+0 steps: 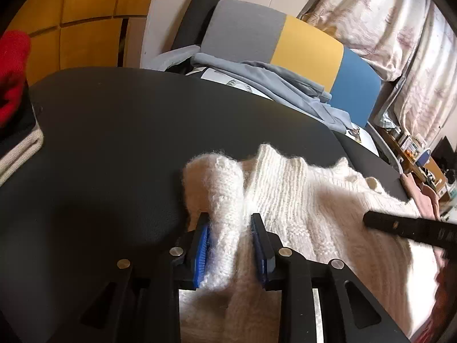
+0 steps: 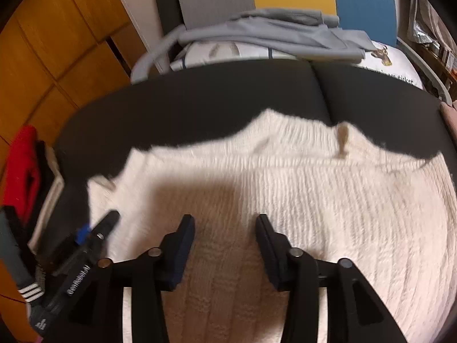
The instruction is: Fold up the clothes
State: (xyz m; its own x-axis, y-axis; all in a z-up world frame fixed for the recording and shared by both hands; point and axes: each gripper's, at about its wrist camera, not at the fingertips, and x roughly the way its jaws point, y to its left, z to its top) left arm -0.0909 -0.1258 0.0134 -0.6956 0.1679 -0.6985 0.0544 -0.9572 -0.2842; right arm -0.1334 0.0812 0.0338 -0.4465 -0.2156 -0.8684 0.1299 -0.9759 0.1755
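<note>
- White knit sweater (image 2: 285, 188): lies spread on the black table (image 1: 114, 148), ribbed hem toward the far edge; a small tan tag (image 2: 342, 140) sits near that hem.
- Left gripper (image 1: 230, 243): grasps a raised fold of the sweater at its left end; the fold stands bunched between the blue pads (image 1: 201, 254) and rolls over above them; the left pad presses on the knit, the right pad sits at the fold's edge.
- Right gripper (image 2: 225, 245): released; the jaws stand apart above the flat middle of the sweater; no fabric rises between them; the gripper throws a shadow on the knit ahead of it.
- Left gripper as seen from the right wrist view: enters at the lower left, tip at the sweater's left edge.
- Surroundings: a red garment (image 1: 12, 71) lies at the table's left end; behind the table stands a chair (image 1: 308, 48) with grey, yellow and blue back panels, a grey-blue garment (image 2: 271, 31) draped over its seat.
</note>
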